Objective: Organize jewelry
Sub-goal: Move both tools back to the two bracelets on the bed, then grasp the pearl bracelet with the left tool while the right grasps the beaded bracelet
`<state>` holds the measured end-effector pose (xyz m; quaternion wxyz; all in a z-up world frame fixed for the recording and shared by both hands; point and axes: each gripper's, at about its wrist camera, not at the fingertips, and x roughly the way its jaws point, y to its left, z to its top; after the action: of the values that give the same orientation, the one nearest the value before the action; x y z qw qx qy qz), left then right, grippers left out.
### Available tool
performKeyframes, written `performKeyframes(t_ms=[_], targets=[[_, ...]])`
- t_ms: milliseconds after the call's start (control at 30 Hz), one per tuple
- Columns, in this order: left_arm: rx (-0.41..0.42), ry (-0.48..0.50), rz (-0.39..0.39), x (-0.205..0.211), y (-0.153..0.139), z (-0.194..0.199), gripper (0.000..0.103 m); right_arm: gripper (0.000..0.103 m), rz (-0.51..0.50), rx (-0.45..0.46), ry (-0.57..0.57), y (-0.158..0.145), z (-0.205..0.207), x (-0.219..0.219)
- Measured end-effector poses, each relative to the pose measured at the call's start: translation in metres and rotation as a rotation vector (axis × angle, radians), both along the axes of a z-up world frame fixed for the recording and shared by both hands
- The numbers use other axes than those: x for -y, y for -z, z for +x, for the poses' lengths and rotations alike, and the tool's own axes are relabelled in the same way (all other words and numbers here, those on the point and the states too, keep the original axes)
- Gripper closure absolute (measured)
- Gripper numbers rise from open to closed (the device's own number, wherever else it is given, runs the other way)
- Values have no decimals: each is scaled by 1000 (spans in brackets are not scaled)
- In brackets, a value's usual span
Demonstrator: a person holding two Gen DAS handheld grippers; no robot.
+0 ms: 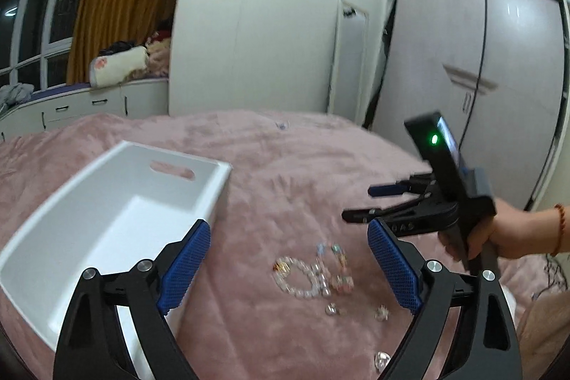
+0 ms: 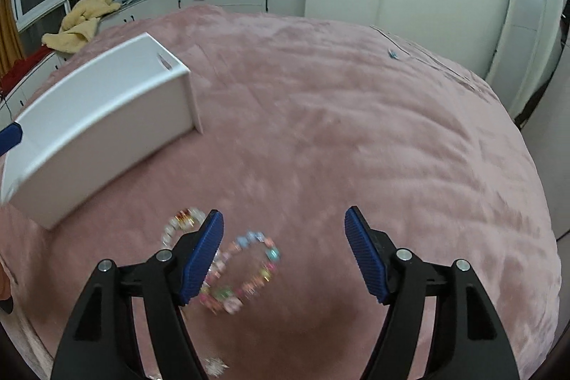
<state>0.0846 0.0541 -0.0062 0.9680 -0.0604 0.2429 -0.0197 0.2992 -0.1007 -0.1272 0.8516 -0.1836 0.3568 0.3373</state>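
Note:
A clear-bead bracelet [image 1: 299, 276] and a colourful bead bracelet [image 1: 338, 266] lie side by side on the pink blanket [image 1: 285, 173], with small loose pieces [image 1: 331, 308] just in front of them. My left gripper [image 1: 286, 230] hovers open above them, nothing between its pads. A white box [image 1: 167, 191] with a slot handle stands to the left, and what shows of its inside is bare. The right gripper [image 1: 359, 203] reaches in from the right, open. In the right wrist view the right gripper [image 2: 283, 214] is open over the colourful bracelet [image 2: 245, 273]; its left finger hides part of the clear bracelet [image 2: 181, 223].
A hand [image 1: 506, 234] with a red bead wristband holds the right gripper. A small trinket [image 2: 392, 54] lies far across the bed. The white box [image 2: 107, 138] sits left of the bracelets. A window bench with clothes [image 2: 82, 20] and wardrobes [image 1: 481, 77] ring the bed.

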Motion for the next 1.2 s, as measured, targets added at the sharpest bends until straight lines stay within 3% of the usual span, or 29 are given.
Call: performKeyframes(t_ms=[233, 367, 533, 633, 833, 1033, 1200], targets=[[-90, -17, 53, 18, 41, 28, 12, 34, -29, -7, 20, 39, -2, 10], [-108, -24, 150, 30, 57, 44, 12, 35, -28, -32, 43, 61, 0, 11], [-157, -24, 162, 34, 77, 65, 13, 35, -19, -37, 73, 72, 4, 15], [-203, -31, 165, 31, 90, 78, 20, 36, -22, -29, 68, 74, 4, 14], [-336, -39, 76, 13, 120, 98, 46, 41, -43, -36, 50, 81, 6, 8], [-389, -10, 50, 11, 133, 108, 56, 58, -84, -56, 21, 88, 4, -1], [-415, 30, 44, 13, 139, 113, 84, 84, -83, -96, -7, 92, -1, -3]])
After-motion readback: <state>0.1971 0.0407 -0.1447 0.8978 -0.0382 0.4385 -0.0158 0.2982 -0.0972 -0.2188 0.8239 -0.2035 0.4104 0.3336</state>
